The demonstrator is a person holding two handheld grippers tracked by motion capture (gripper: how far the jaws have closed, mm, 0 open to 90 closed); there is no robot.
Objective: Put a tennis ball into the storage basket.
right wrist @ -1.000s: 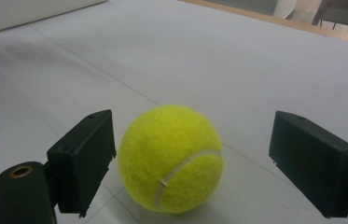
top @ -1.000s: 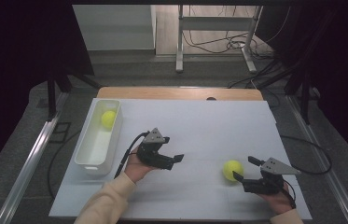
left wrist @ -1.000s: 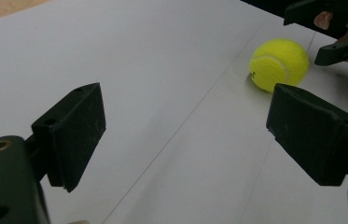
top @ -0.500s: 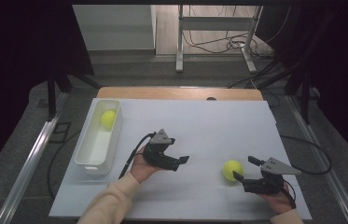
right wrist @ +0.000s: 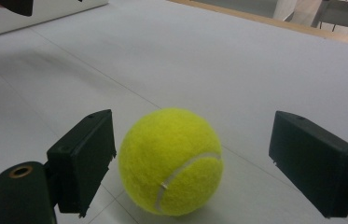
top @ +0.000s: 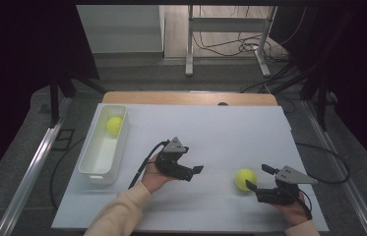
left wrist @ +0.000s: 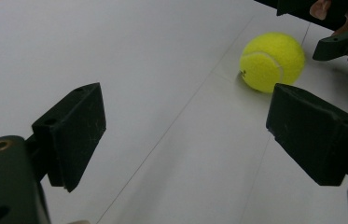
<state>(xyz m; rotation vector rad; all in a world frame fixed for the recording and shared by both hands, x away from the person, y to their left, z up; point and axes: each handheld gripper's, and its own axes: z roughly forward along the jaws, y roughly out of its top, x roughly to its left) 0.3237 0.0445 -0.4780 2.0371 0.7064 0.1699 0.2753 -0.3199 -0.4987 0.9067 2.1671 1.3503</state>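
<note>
Tennis ball (top: 245, 179) is sitting on the counter (top: 210, 132), just ahead of the right hand-held gripper (top: 259, 178), between its released jaws but not being pinched. Left hand-held gripper (top: 195, 171), also released and empty, is pointing at it from farther off. Open room all around; bin (top: 103, 169) well left.

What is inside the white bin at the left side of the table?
In the white bin lies one yellow tennis ball, near its far end. The rest of the visible floor looks bare. The near wall hides a little of the floor just behind it.
</note>
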